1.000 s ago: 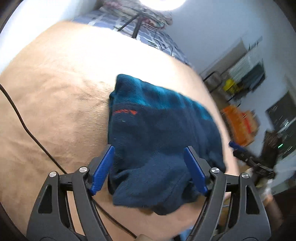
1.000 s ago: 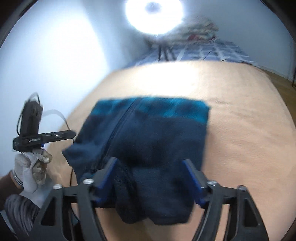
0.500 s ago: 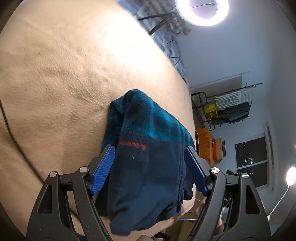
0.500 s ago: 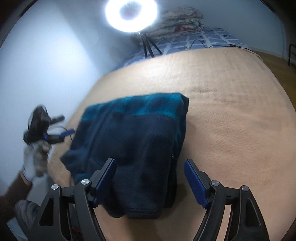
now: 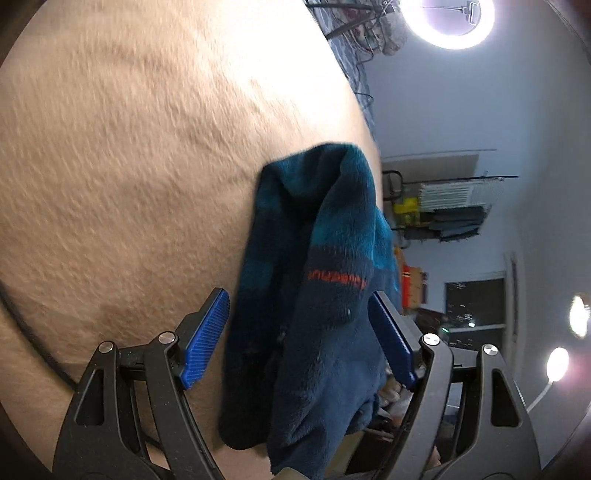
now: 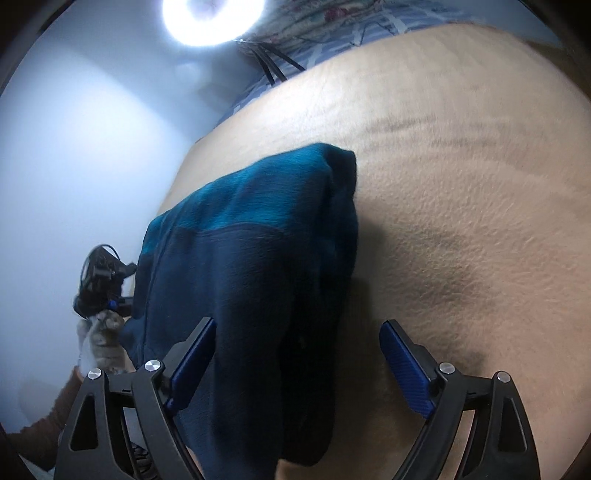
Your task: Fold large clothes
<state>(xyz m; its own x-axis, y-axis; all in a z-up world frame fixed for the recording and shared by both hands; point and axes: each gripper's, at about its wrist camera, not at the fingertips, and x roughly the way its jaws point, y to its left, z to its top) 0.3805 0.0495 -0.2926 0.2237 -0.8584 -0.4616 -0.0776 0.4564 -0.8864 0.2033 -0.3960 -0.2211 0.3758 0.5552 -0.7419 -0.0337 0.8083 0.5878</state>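
A tan blanket [image 5: 129, 166] covers the bed, with a black cable [image 5: 33, 343] trailing over its near left edge. A lit ring light [image 6: 212, 18] stands on a tripod [image 6: 271, 68] at the far end, beside patterned bedding [image 6: 332, 40]. Against the wall stand a rack [image 5: 454, 206] of what may be folded laundry, blurred, and a dark window [image 5: 474, 302].

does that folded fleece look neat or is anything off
The folded blue fleece looks uneven: its layers are bunched rather than flush, and its near end seems to droop over the tan blanket's edge. No damage visible.
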